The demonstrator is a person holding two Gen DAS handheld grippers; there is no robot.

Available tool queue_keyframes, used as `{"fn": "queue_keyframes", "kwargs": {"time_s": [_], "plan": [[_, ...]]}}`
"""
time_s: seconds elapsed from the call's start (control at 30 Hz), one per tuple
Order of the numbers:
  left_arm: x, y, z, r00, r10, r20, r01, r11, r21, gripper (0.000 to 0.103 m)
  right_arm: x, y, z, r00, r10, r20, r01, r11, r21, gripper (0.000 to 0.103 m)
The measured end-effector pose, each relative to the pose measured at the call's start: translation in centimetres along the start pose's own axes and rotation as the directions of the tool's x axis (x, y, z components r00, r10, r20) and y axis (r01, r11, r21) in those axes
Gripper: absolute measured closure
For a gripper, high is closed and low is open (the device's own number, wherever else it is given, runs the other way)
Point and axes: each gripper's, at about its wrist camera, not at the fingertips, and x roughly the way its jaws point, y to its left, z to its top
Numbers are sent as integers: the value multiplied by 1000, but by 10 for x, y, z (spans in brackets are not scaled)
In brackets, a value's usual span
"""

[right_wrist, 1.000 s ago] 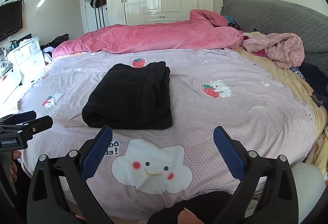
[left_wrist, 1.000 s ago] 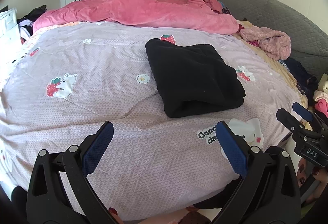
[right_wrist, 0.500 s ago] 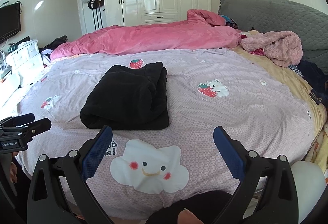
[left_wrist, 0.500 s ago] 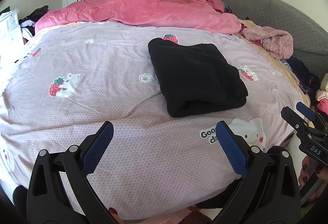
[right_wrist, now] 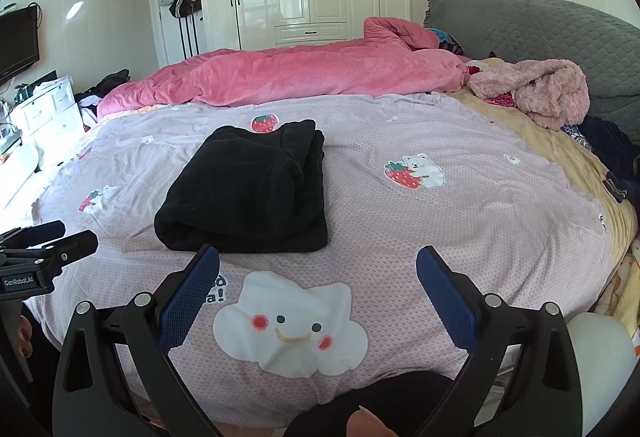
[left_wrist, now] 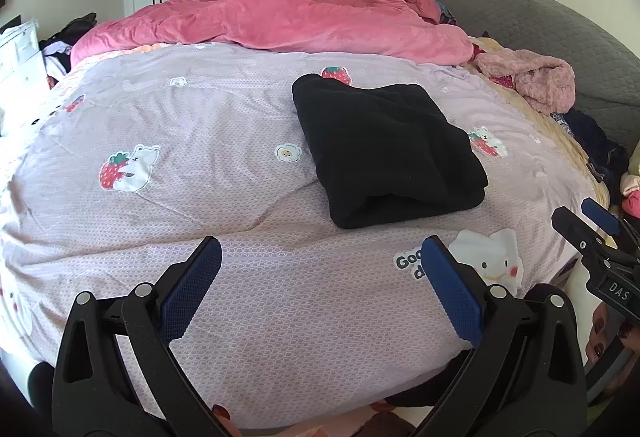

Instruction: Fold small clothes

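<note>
A: Where does the folded black garment (left_wrist: 386,153) lie?

B: Mid-bed on the lilac quilt (left_wrist: 200,141), ahead of both grippers, its rolled fold toward the near edge. The left gripper (left_wrist: 320,277) sits apart from it; the right gripper (right_wrist: 318,279) is close, its left finger just before the garment's near corner.

A: Jaw state?

B: Both spread wide, holding nothing.

A: Free room?

B: Bare quilt on either side; the pink duvet (right_wrist: 304,77) lines the far edge, a pink fleece (right_wrist: 540,93) the far right corner
</note>
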Motion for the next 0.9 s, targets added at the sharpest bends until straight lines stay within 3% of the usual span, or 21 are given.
{"fn": "queue_keyframes", "kwargs": {"time_s": [0.9], "plan": [[1,3,0,1000,11,-10,-11,1000,-15,9,2,-1,-2,1000,-18,-11,18,1000,-5,5]]}}
